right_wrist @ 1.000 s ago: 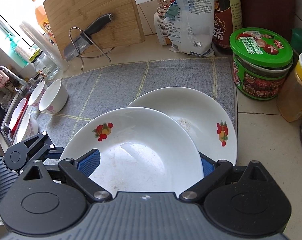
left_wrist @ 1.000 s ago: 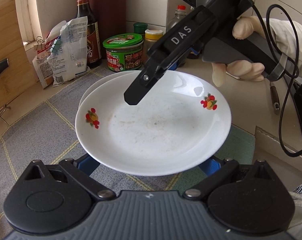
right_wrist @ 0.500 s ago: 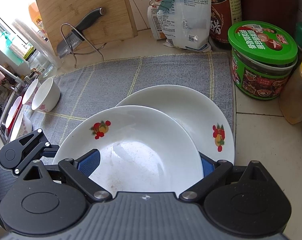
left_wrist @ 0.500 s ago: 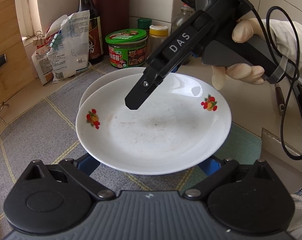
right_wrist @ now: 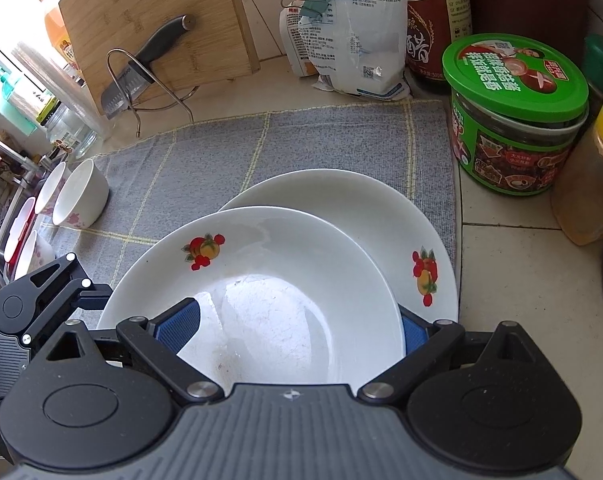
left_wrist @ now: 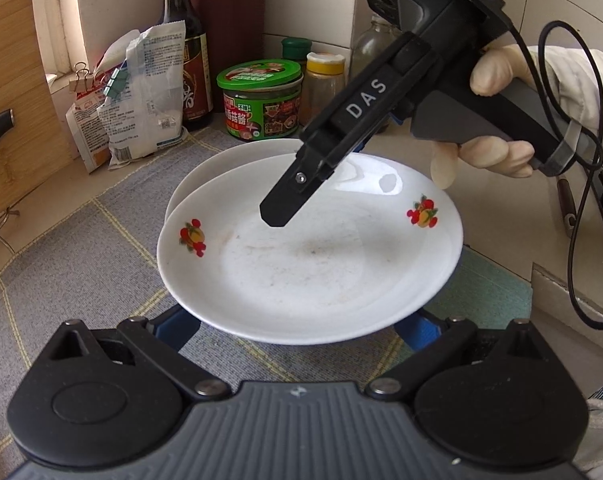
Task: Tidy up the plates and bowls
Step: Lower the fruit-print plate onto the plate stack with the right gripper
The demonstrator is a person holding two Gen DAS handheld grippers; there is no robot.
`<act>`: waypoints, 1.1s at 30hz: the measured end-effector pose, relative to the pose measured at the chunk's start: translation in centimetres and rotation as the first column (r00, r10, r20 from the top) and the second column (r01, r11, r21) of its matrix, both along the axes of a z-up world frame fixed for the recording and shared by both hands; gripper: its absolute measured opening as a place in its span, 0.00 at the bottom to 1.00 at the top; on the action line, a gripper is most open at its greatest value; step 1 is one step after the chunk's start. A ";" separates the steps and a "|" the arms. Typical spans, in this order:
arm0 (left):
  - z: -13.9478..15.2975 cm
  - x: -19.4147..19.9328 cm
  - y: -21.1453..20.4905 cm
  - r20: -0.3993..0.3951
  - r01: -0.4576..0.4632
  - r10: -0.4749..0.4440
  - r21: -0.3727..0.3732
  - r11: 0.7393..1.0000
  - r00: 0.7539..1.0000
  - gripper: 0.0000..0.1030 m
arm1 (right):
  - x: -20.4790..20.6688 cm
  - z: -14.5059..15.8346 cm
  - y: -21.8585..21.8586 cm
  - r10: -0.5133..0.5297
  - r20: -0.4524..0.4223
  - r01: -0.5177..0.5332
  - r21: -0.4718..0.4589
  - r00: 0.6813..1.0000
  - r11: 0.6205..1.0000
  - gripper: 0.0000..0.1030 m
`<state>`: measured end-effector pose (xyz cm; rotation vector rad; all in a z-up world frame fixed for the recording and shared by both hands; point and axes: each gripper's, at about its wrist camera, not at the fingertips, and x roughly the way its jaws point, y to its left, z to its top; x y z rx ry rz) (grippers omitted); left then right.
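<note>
A white plate with fruit prints (left_wrist: 309, 264) lies above a second white plate (left_wrist: 237, 156) on the grey mat. It also shows in the right wrist view (right_wrist: 261, 280), over the lower plate (right_wrist: 341, 208). My left gripper (left_wrist: 297, 320) has its blue pads wide apart under the upper plate's near rim. My right gripper (right_wrist: 297, 328) has its jaws wide apart across the plate's far side; one finger (left_wrist: 289, 204) hangs over the plate. White bowls (right_wrist: 81, 196) stand at the mat's left edge by the sink.
A green-lidded jar (right_wrist: 517, 116), a yellow-capped jar (right_wrist: 593, 176), a sauce bottle (right_wrist: 429, 20) and clipped bags (right_wrist: 349, 28) line the back wall. A cutting board (right_wrist: 153, 12) with a knife (right_wrist: 141, 68) in a wire stand is at back left.
Both grippers and the upper plate have shifted slightly toward the back wall, further over the lower plate. The jaws have not changed.
</note>
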<state>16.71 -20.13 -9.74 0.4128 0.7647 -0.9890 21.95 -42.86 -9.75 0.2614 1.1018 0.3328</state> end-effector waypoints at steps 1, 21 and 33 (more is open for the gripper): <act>0.0 0.0 0.0 0.000 0.000 0.000 -0.003 1.000 1.000 0.98 | 0.0 0.0 0.0 -0.001 0.000 0.001 -0.003 1.000 1.000 0.97; -0.3 0.8 -0.1 0.012 -0.002 0.002 -0.003 1.000 1.000 0.98 | -0.4 0.2 -0.6 -0.018 -0.012 0.017 -0.019 1.000 1.000 0.97; -0.4 1.0 -0.2 0.000 0.014 -0.014 -0.007 1.000 1.000 0.98 | -2.0 0.6 -0.8 -0.048 -0.033 0.048 -0.020 0.998 0.999 0.97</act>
